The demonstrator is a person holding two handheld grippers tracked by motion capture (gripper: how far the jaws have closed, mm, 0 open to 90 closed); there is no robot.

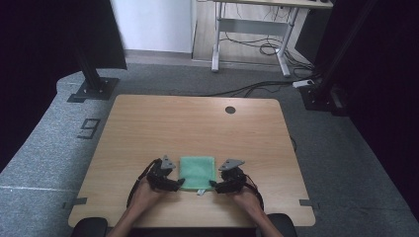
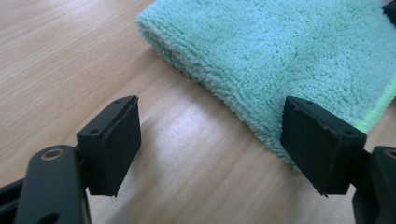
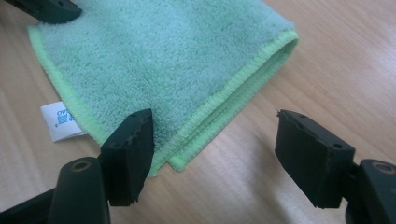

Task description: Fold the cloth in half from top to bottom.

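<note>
Our left gripper (image 1: 181, 183) and right gripper (image 1: 213, 185) are both open wide and hold nothing. The folded green cloth (image 1: 197, 169) lies flat between them, near our edge of the table (image 1: 197, 123). We should pinch each near corner, all layers together.

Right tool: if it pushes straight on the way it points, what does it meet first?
Probably the cloth: its near stitched corner lies just ahead of the open right tool, by one jaw. Depth is unclear; the other jaw faces bare table.
</note>
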